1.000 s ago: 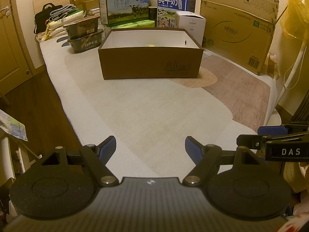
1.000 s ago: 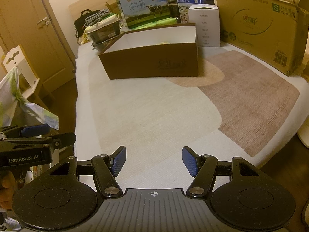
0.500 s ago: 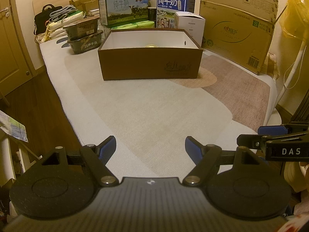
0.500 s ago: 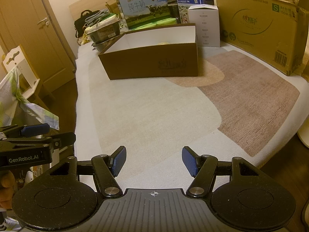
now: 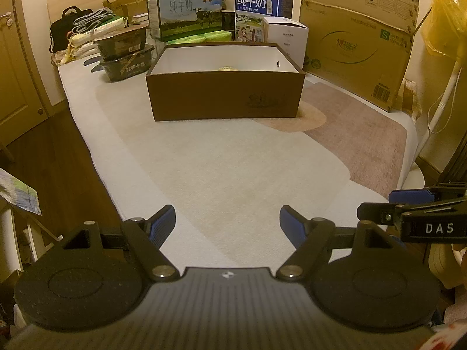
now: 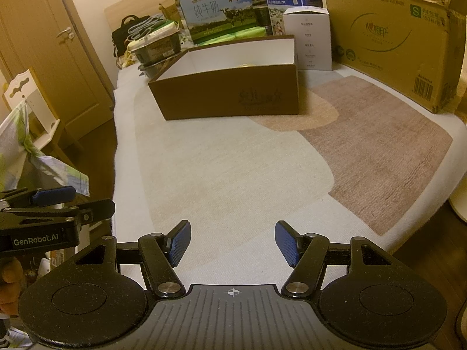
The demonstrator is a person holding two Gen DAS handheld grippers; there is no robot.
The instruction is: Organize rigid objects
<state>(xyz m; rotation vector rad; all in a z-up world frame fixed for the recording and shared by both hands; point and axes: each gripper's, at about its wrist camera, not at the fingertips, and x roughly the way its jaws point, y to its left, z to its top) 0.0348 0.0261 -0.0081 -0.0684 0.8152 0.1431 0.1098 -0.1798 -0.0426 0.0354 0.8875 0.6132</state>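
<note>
a: where did the rigid objects sit?

b: only one showed, a small gold-coloured round thing (image 5: pixel 227 68) inside the brown cardboard box (image 5: pixel 224 96), its top just peeking over the front wall. i couldn't tell what it was. the box stood open on the bed (image 5: pixel 233 169), toward the far end, with a white lining inside.

a: and the tools?

b: the left tool (image 5: pixel 227 221) was released, its blue pads wide apart with nothing between them, over the near part of the bed. the right tool (image 6: pixel 233 243) was the same: pads parted, nothing gripped. both were well apart from the box. each tool showed at the edge of the other's view, side by side.

a: what stood around the box?

b: behind it, two milk cartons (image 5: pixel 186 11) with blue and green print and a white box (image 5: pixel 287 39) just beside the far right corner. a large cardboard carton (image 5: pixel 359 35) leaned against the wall on the right. to the left of the box sat dark stacked trays (image 5: pixel 125 58), then a black bag (image 5: pixel 62 33) near the headboard. a wooden door (image 6: pixel 52 58) stood at the left.
</note>
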